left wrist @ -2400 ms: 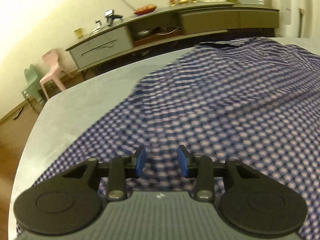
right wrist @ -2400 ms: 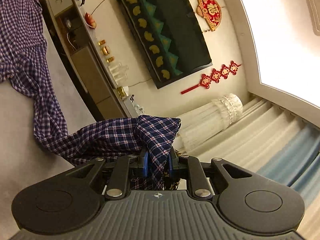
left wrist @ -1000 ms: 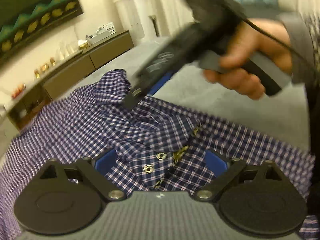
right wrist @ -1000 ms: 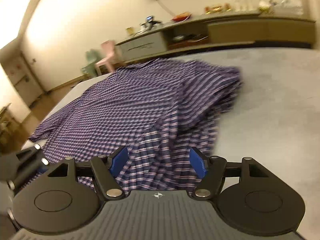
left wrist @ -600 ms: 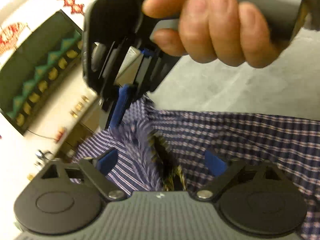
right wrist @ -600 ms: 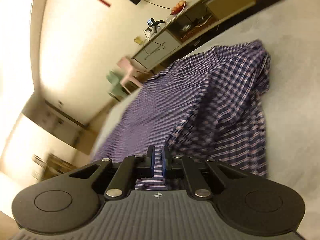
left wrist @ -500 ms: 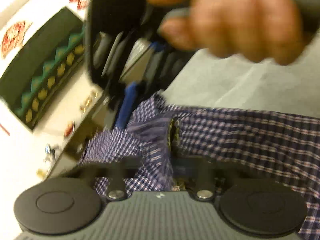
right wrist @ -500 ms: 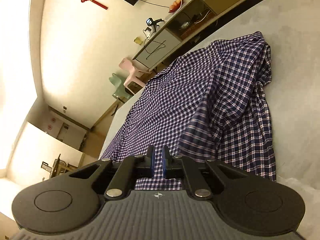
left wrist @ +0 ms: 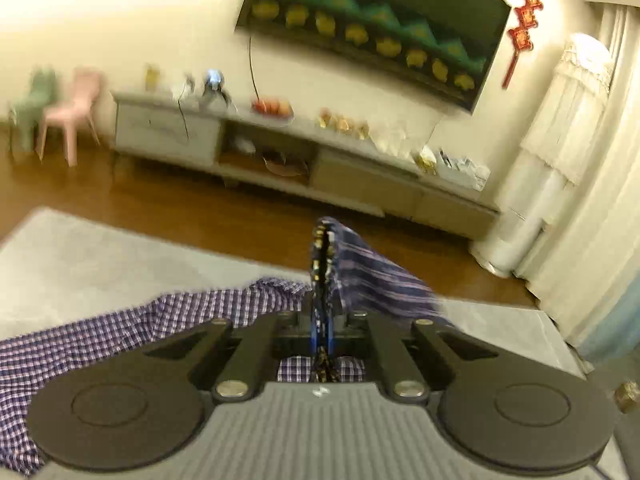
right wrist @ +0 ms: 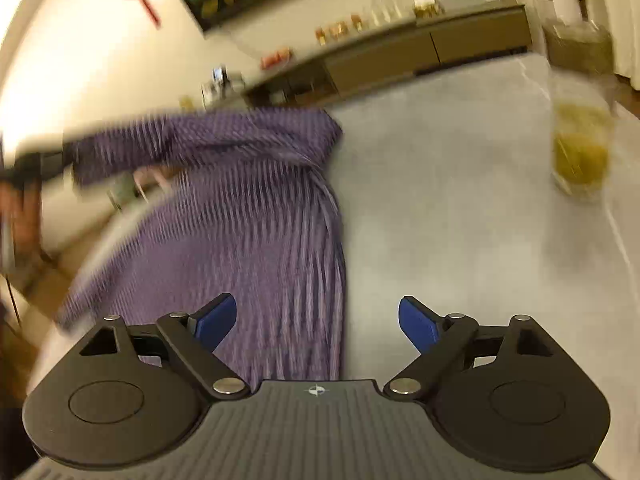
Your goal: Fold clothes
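Note:
A purple checked shirt trails over the grey table. In the left wrist view my left gripper is shut on a fold of the shirt's edge, and that pinched cloth stands up above the table. In the right wrist view, blurred, the shirt hangs lifted at its upper left, where the other gripper and a hand hold it. My right gripper is opening wide above the shirt's right edge; its blue pads touch nothing.
A clear jar with yellow contents stands on the table's far right. Beyond the table runs a long low cabinet under a dark wall panel. A pink chair and a green one stand at the far left on the wooden floor.
My left gripper closed on the shirt's edge and lifted it up while rolling level. My right gripper let go of the shirt, spread wide and swung to the right.

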Available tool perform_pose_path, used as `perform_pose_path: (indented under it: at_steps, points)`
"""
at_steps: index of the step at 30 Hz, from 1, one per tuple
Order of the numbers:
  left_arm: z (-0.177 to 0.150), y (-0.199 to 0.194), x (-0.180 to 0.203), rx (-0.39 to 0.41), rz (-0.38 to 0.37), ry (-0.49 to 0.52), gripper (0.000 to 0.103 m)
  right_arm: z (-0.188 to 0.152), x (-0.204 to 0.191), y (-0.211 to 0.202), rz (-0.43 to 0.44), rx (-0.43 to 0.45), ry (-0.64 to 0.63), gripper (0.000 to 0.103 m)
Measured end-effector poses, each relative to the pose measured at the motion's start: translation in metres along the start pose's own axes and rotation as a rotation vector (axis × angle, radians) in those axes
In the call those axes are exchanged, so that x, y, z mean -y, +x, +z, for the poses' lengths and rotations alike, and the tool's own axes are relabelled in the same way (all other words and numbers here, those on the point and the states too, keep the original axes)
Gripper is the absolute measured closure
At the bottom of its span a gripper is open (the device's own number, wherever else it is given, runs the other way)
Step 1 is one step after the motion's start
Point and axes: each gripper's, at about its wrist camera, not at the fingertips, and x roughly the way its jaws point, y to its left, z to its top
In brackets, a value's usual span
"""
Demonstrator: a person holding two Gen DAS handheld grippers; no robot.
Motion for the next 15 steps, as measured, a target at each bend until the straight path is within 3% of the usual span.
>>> perform_pose_path:
  at_steps: [2, 4, 8, 11, 12, 13, 14, 15]
  points:
    - [0.001, 0.007, -0.006, -0.039, -0.002, -0.005, 0.099, -0.033, -0.020, -0.004, -0.075, -0.050, -0.091, 0.012]
    - [0.005, 0.004, -0.009, -0.009, -0.027, -0.017, 0.099, -0.054, -0.041, -0.004, -0.173, -0.076, -0.208, 0.012]
    - [0.017, 0.004, -0.015, 0.034, -0.058, -0.048, 0.099, -0.075, -0.054, 0.002, -0.253, -0.153, -0.281, 0.020]
    - [0.026, 0.002, -0.014, 0.048, -0.046, -0.030, 0.099, -0.082, -0.059, 0.002, -0.269, -0.182, -0.308, 0.038]
    - [0.029, 0.001, -0.012, 0.055, -0.038, -0.018, 0.099, -0.084, -0.061, 0.000, -0.262, -0.179, -0.312, 0.057]
    - [0.031, -0.001, -0.009, 0.061, -0.030, -0.006, 0.099, -0.086, -0.067, -0.002, -0.266, -0.162, -0.322, 0.092]
    - [0.036, -0.006, -0.008, 0.082, -0.020, 0.000, 0.099, -0.087, -0.072, -0.004, -0.271, -0.145, -0.333, 0.102]
    - [0.042, -0.012, -0.008, 0.109, -0.009, 0.003, 0.099, -0.089, -0.078, -0.006, -0.275, -0.129, -0.343, 0.102]
